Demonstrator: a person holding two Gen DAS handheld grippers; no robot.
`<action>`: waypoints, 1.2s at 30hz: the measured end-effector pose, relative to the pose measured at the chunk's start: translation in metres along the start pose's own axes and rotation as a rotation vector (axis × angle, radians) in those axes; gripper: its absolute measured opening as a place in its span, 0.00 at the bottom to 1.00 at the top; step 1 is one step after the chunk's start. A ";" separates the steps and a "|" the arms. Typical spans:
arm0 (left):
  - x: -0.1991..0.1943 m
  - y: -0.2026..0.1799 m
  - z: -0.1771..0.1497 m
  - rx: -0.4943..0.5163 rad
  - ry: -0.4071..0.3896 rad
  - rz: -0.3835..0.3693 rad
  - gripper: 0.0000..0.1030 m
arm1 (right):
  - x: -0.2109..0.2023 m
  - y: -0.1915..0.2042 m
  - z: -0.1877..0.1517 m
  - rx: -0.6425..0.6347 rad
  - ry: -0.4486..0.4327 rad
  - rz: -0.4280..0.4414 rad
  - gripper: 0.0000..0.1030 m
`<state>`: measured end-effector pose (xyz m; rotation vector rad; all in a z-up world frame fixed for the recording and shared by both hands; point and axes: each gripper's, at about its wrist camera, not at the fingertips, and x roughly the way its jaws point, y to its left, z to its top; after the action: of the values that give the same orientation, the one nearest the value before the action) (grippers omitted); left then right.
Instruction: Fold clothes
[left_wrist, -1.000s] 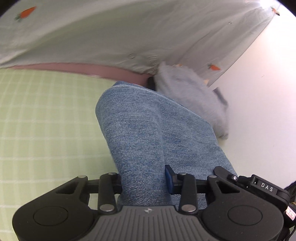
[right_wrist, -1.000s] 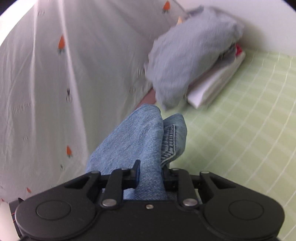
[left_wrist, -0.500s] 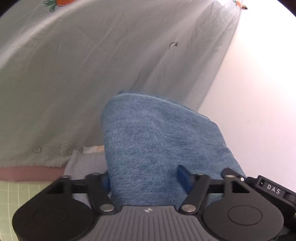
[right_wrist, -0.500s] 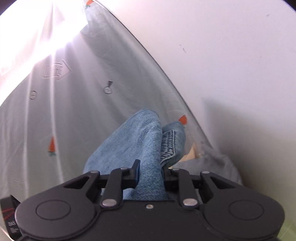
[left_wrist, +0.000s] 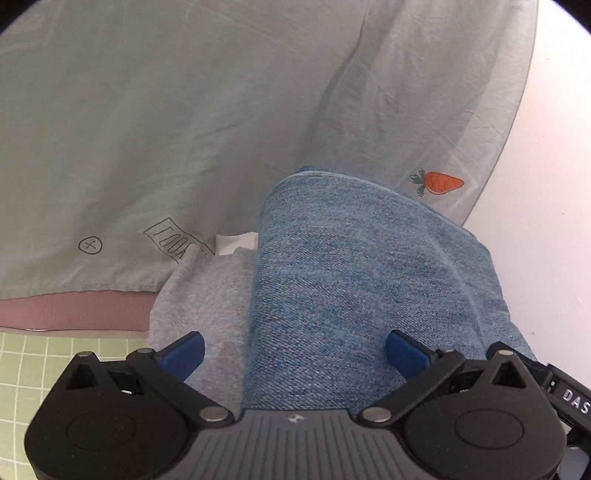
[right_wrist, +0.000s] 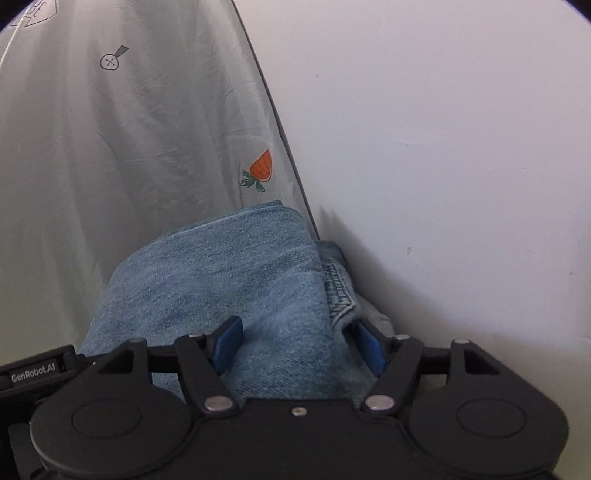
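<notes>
The folded blue jeans (left_wrist: 351, 295) lie on a grey garment (left_wrist: 207, 295) against the pale curtain. My left gripper (left_wrist: 295, 354) is open wide around them. Its left pad hangs over the grey garment, clear of the denim, and its right pad stands beside the denim's edge. In the right wrist view the same jeans (right_wrist: 229, 280) lie between the fingers of my right gripper (right_wrist: 299, 347), whose jaws are opening. Its blue pads have drawn back from the denim. A sliver of the grey garment (right_wrist: 376, 317) shows by the right pad.
A pale curtain (left_wrist: 184, 129) printed with carrots hangs right behind the pile. The white wall (right_wrist: 443, 166) closes in on the right. A pink strip (left_wrist: 74, 310) and a green checked sheet (left_wrist: 29, 362) show at lower left.
Both grippers carried the jeans over to the grey garment by the curtain and wall. The left jaws spread wide off the denim, and the right jaws have started to part.
</notes>
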<state>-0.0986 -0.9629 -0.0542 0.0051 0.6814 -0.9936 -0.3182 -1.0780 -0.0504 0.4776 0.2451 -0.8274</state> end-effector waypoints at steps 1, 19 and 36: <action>-0.007 -0.003 0.000 0.027 -0.006 0.009 1.00 | -0.005 0.000 -0.001 -0.005 0.002 -0.004 0.71; -0.200 -0.001 -0.099 0.100 -0.078 0.017 1.00 | -0.144 0.015 -0.067 -0.130 0.162 -0.057 0.86; -0.279 -0.010 -0.188 0.249 0.064 0.083 1.00 | -0.258 0.034 -0.131 -0.220 0.194 -0.081 1.00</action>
<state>-0.3048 -0.6968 -0.0532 0.2826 0.6073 -0.9964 -0.4656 -0.8261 -0.0531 0.3423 0.5316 -0.8225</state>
